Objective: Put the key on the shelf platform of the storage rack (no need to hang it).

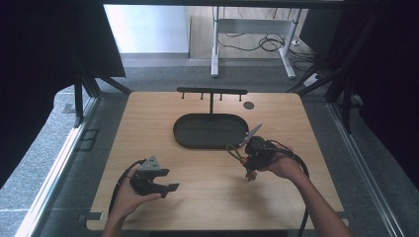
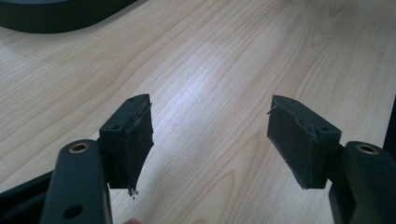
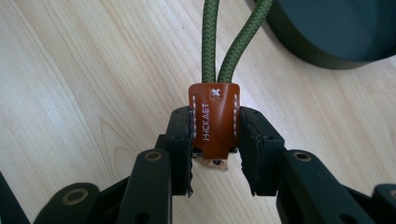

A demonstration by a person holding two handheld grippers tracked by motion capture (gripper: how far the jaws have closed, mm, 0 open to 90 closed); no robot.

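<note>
Near the table's (image 1: 207, 197) right half, just in front of the single dark oval tray (image 1: 210, 130), the right gripper (image 3: 214, 140) was clamped on one brown leather tab (image 3: 214, 119) joining the two strands of a green cord loop (image 3: 233, 42). At the near left, well apart from it, the left gripper (image 2: 210, 140) stood wide open with nothing between its jaws, bare wood all around. One black rack (image 1: 212, 92) with four pegs stood at the far edge.
</note>
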